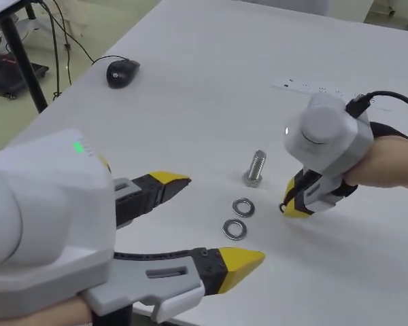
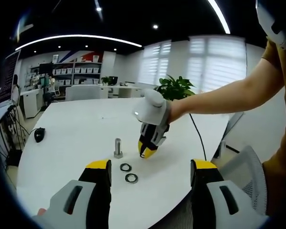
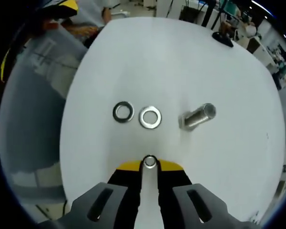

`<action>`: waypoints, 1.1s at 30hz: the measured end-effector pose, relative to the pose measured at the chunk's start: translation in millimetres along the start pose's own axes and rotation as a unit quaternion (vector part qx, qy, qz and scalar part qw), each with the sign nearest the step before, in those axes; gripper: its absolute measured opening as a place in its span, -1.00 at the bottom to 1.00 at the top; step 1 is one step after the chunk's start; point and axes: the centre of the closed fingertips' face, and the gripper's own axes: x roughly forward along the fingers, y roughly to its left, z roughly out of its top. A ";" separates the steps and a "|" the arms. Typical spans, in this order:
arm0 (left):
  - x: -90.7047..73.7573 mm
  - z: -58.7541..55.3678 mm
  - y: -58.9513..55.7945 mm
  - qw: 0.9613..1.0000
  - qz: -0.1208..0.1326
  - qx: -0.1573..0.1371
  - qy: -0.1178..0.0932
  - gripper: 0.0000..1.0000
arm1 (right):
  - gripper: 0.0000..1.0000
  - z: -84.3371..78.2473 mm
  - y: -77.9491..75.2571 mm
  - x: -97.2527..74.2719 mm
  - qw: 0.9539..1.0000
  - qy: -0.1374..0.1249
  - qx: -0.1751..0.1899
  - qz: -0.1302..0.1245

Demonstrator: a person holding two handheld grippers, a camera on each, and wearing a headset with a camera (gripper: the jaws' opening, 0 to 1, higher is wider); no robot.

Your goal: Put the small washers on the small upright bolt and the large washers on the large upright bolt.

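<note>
Between the nearly closed tips of the right gripper (image 3: 150,168) sits a held washer (image 3: 150,161), pinched by its rim, probably for carrying to the upright bolt (image 3: 198,117) nearby. A second washer (image 3: 150,117) and a third washer (image 3: 123,111) lie flat beside that bolt, while the left gripper (image 2: 150,167) hangs wide open and empty.

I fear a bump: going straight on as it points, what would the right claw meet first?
Likely the nearer loose washer, almost dead ahead of the right claw, which grips a small washer; depth is unclear, so perhaps the bare table first.
</note>
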 end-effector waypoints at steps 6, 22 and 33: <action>4.3 -1.8 -2.9 1.000 -0.007 0.001 0.003 0.33 | -0.76 -10.1 -3.3 -22.3 1.000 -0.007 0.021 -0.015; 8.6 7.4 -7.3 1.000 -0.017 0.012 -0.001 0.33 | -0.76 -23.8 -36.9 -53.7 0.998 -0.002 0.035 -0.055; 7.1 8.2 -2.5 1.000 -0.012 0.013 0.000 0.32 | -0.76 -8.8 -43.6 -47.1 0.998 0.003 0.016 -0.056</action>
